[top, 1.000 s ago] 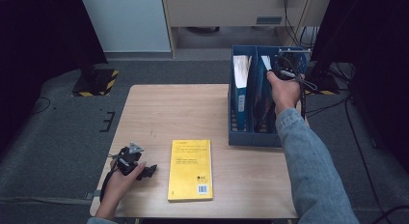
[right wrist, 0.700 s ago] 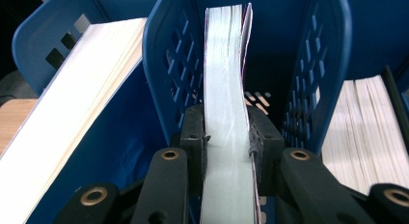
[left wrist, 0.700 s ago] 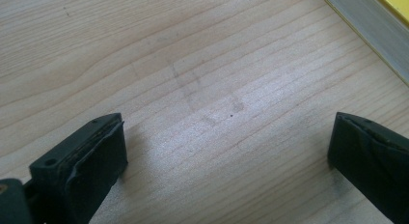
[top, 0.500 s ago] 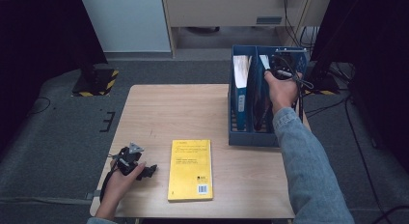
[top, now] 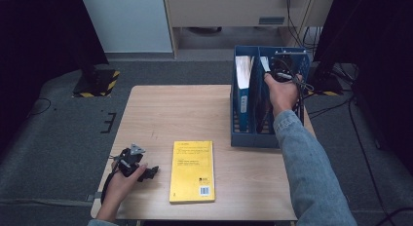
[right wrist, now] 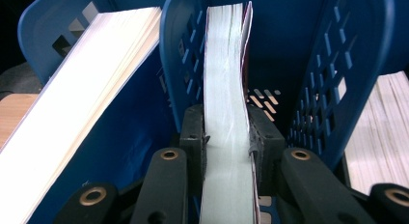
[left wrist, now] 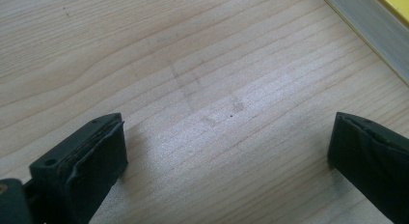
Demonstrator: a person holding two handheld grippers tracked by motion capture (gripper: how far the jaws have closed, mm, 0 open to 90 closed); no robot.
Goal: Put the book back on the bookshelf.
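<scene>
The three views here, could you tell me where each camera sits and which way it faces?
High view: above the person's side, facing forward and down on the table; both forearms, left gripper and right gripper show.
Left gripper view: on the left gripper, facing down at the wood; its jaws stand wide apart.
Right gripper view: on the right gripper, facing into the blue file rack; its jaws clamp a book.
Shared: the yellow book appears in the high view and at a corner of the left gripper view.
</scene>
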